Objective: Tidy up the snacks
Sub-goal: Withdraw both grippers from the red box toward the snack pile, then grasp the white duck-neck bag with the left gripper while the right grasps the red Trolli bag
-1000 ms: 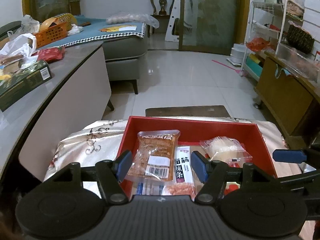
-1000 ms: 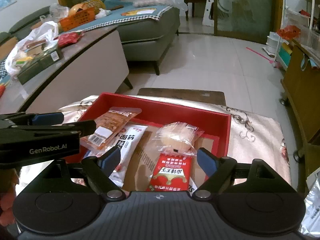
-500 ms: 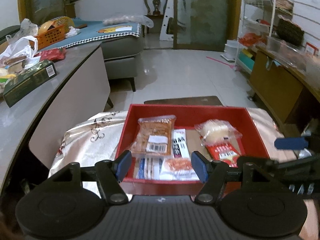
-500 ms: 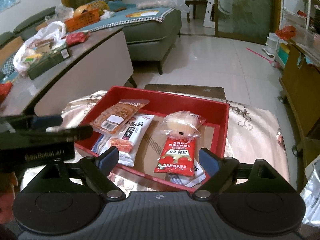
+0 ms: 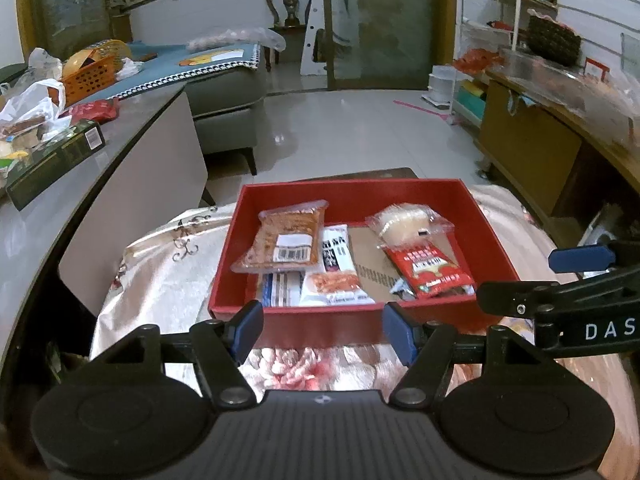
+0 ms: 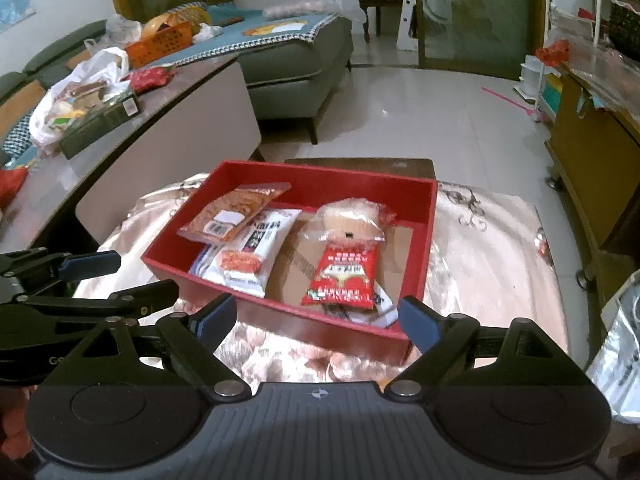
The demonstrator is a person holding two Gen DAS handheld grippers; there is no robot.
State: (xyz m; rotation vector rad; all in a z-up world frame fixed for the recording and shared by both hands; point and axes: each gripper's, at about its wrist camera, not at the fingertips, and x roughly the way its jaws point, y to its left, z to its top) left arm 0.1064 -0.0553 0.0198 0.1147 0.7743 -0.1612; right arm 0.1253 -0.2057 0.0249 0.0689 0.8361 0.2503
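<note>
A: How many snacks are in the red box point(image 5: 424, 196)?

B: I count five that I can tell. One orange-brown pack point(image 5: 286, 238) with a barcode lies at the box's left side, leaning on the left wall. One white pack point(image 5: 336, 268) with black writing lies just beside it, partly under it. One striped blue and white pack point(image 5: 280, 294) peeks out at the near left corner. One clear bag with a pale bun point(image 5: 406, 222) sits toward the far right. One red pack point(image 5: 430, 270) lies in front of the bun, touching it. Something small pokes out under the red pack, but I cannot tell what.

A: Where is the box?

B: On the shiny flowered cloth point(image 6: 492, 248) over the table, near its far edge.

A: And the tongs?

B: Two. The left gripper point(image 5: 322, 326) is spread wide with nothing in it, at the box's near wall. The right gripper point(image 6: 316, 318) is spread wide too, bare, at the box's near right corner.
</note>
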